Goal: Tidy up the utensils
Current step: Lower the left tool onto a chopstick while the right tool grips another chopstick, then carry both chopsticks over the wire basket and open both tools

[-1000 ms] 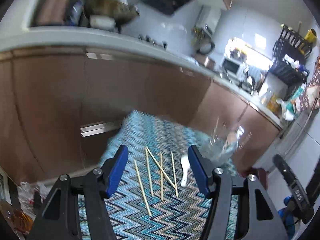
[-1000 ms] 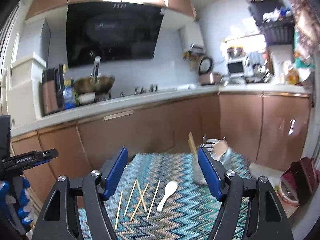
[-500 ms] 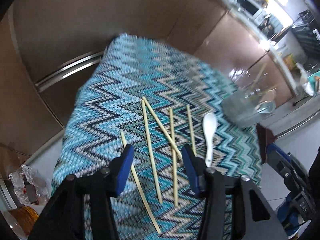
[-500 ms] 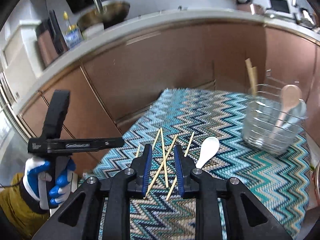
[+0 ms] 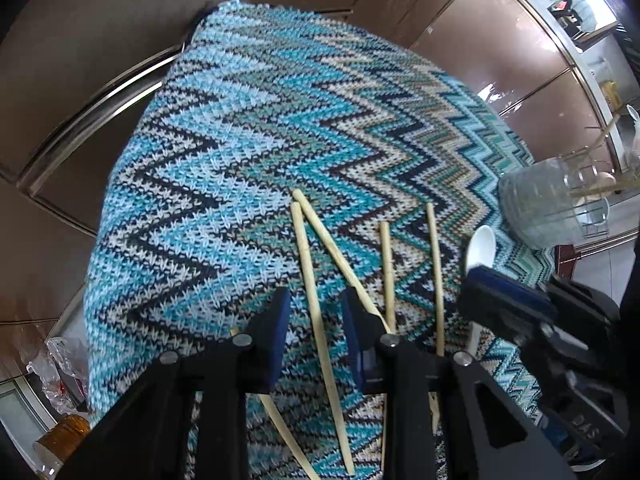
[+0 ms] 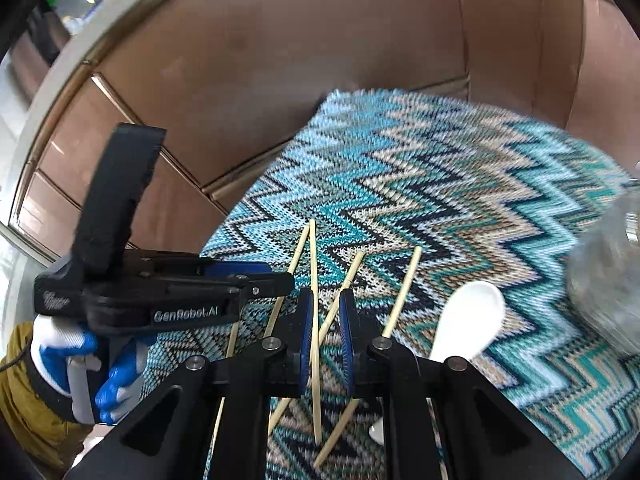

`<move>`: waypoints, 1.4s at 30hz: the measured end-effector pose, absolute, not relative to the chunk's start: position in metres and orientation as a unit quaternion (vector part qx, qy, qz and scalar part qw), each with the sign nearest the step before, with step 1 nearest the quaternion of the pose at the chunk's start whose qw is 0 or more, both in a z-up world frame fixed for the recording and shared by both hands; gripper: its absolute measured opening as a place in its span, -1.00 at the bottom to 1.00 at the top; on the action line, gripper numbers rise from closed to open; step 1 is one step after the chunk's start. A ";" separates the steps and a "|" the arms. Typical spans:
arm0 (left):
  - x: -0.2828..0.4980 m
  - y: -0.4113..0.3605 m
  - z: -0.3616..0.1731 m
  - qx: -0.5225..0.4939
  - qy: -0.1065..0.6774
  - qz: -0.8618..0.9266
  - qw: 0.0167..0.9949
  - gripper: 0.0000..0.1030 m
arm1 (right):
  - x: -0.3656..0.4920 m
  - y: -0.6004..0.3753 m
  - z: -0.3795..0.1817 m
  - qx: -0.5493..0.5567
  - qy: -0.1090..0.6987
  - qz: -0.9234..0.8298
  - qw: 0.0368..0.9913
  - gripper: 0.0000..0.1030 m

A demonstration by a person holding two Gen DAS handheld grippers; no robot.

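Several pale wooden chopsticks (image 5: 316, 280) lie loose on a blue zigzag knit cloth (image 5: 248, 128), and they also show in the right wrist view (image 6: 314, 264). A white spoon (image 5: 482, 246) lies to their right, also visible in the right wrist view (image 6: 466, 322). My left gripper (image 5: 316, 316) hovers low with its jaws narrowly open on either side of one chopstick. My right gripper (image 6: 325, 320) also has narrowly open jaws, around chopsticks that cross between them. A clear holder (image 5: 560, 204) with a spoon and chopsticks in it stands at the right.
Brown cabinet fronts (image 6: 320, 60) rise behind the cloth (image 6: 460, 184). The clear holder is a blur at the right edge of the right wrist view (image 6: 608, 280). The left gripper's body and a gloved hand (image 6: 120, 300) sit at the left. A plastic bag (image 5: 60, 368) lies on the floor.
Both grippers have tipped downward and come close to the chopsticks. The jaws of both have narrowed from wide open to a small gap around the chopsticks.
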State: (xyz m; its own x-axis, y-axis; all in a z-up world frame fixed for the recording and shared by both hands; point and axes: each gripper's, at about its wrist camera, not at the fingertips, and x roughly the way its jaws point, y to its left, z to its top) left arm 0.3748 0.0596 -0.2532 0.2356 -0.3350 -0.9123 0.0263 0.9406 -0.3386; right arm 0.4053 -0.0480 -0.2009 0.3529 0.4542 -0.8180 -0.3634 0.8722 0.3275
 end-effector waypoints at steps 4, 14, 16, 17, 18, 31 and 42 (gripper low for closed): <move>0.377 0.064 -0.259 -0.131 0.610 -0.119 0.773 -0.69 | 0.429 -0.039 -0.216 0.047 0.537 0.243 0.806 -0.77; 0.378 0.062 -0.261 -0.115 0.607 -0.119 0.777 -0.81 | 0.464 -0.019 -0.252 0.040 0.590 0.208 0.779 -0.82; 0.378 0.063 -0.261 -0.119 0.606 -0.118 0.778 -0.84 | 0.465 -0.017 -0.253 0.037 0.589 0.203 0.782 -0.82; 0.378 0.062 -0.262 -0.121 0.605 -0.117 0.778 -0.84 | 0.465 -0.016 -0.253 0.038 0.588 0.200 0.783 -0.82; 0.378 0.062 -0.262 -0.124 0.604 -0.115 0.779 -0.85 | 0.466 -0.016 -0.254 0.041 0.587 0.198 0.784 -0.83; 0.361 0.070 -0.239 -0.172 0.542 -0.106 0.816 -0.91 | 0.431 -0.026 -0.203 0.065 0.509 0.211 0.832 -0.88; 0.320 0.072 -0.165 -0.183 0.438 -0.094 0.875 -0.91 | 0.362 -0.043 -0.116 0.068 0.368 0.220 0.901 -0.89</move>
State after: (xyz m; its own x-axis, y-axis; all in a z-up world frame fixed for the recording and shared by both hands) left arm 0.3204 0.0718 -0.1654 0.5979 -0.3258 -0.7324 0.0043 0.9150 -0.4035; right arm 0.3623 -0.0428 -0.1157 0.6329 0.4456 -0.6332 -0.3461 0.8944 0.2834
